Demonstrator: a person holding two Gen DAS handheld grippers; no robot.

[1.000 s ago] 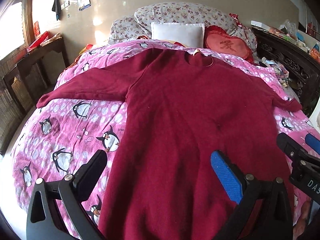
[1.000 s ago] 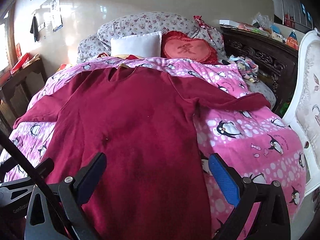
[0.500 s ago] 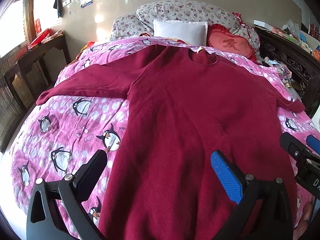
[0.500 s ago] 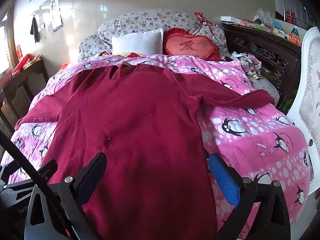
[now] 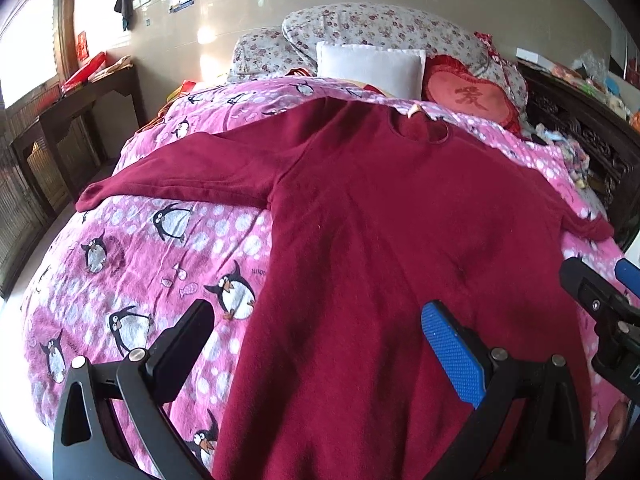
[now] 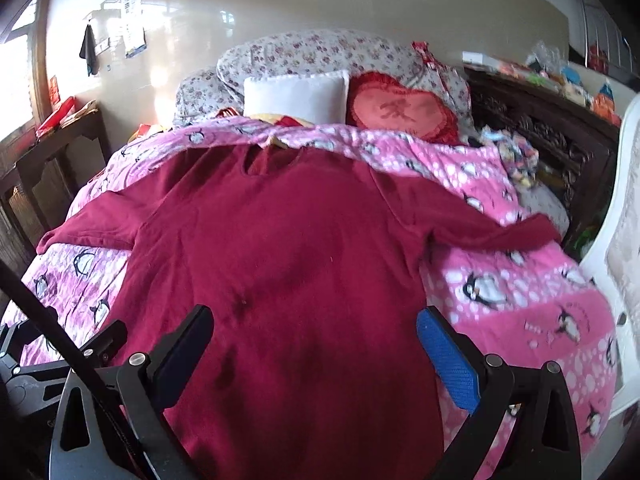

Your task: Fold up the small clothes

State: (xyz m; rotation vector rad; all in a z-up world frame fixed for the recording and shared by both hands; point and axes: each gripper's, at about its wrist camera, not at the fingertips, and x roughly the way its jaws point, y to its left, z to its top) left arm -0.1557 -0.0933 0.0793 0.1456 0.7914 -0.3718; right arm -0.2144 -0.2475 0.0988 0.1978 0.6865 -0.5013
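Left wrist view shows the sweater [image 5: 380, 248] lying flat on the quilt [image 5: 132, 256], front down or up I cannot tell, both sleeves spread wide. Compared with a second ago the pillows [image 5: 372, 64] sit lower and nearer in both views — the grippers have pushed forward over the hem, and nothing on the bed has moved. By my reading, folding has not started; this is the approach. The left gripper [image 5: 320, 348] has its jaws wide apart over the sweater's left edge, holding nothing. The right gripper [image 6: 316, 348] is likewise spread — empty, straddling the lower body. No containers are in view; the sweater rests only on the quilt.
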